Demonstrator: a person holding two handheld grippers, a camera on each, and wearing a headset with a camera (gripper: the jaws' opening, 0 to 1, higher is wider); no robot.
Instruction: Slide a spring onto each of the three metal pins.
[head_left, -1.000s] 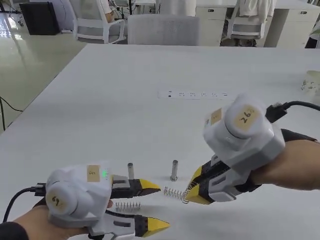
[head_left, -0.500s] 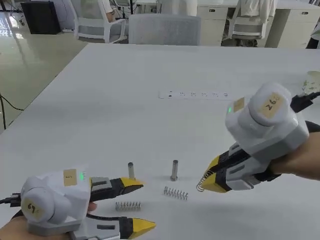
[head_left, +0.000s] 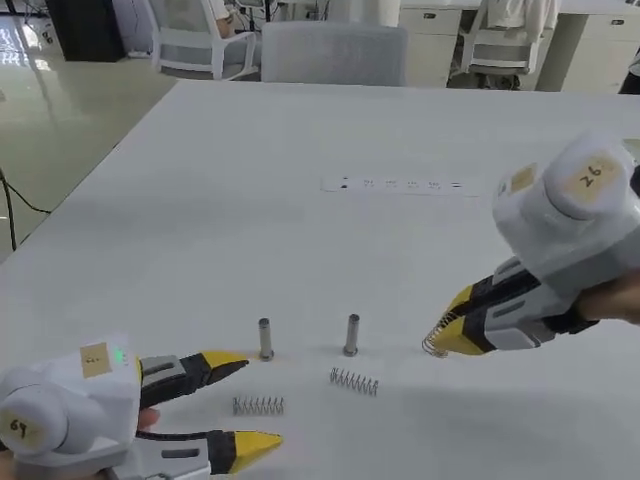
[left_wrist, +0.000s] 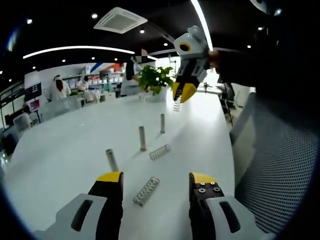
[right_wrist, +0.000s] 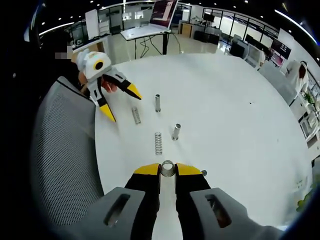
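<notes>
Left gripper (left_wrist: 156, 179): I held it low over the table with its yellow-tipped black jaws spread wide, gripping nothing.
First spring (head_left: 258, 405): a thin grey wire coil lay flat just ahead of those tips, in line with the gap between them.
Near pin (head_left: 265, 338): a short, smooth metal cylinder stood upright just past the first spring, a little left of where my left tool pointed.
Second spring (head_left: 354, 381): the same kind of coil lay flat farther ahead of my left tool. From my right tool it lay straight ahead of the tips.
Middle pin (head_left: 352, 334): it stood upright, dull silver, just beside the second spring and apart from the near pin.
Far pin (left_wrist: 162, 123): it stood upright, farthest from my left tool, and in the left gripper view it stood below the right tool's tips.
Right gripper (head_left: 450, 332): I held it lifted off the table and tilted down, jaws pressed nearly together, pinching a coil.
Third spring (right_wrist: 167, 169): it sat between the yellow tips, seen end-on as a small ring.
Table (head_left: 250, 200): white, smooth and matt, with a socket strip (head_left: 395, 185) set into it well beyond both tools.
Mesh chair back (left_wrist: 280, 165): a grey, woven surface stood close on my left tool's right side.
Plant (left_wrist: 152, 78): it was leafy and green, beyond the far pin.
</notes>
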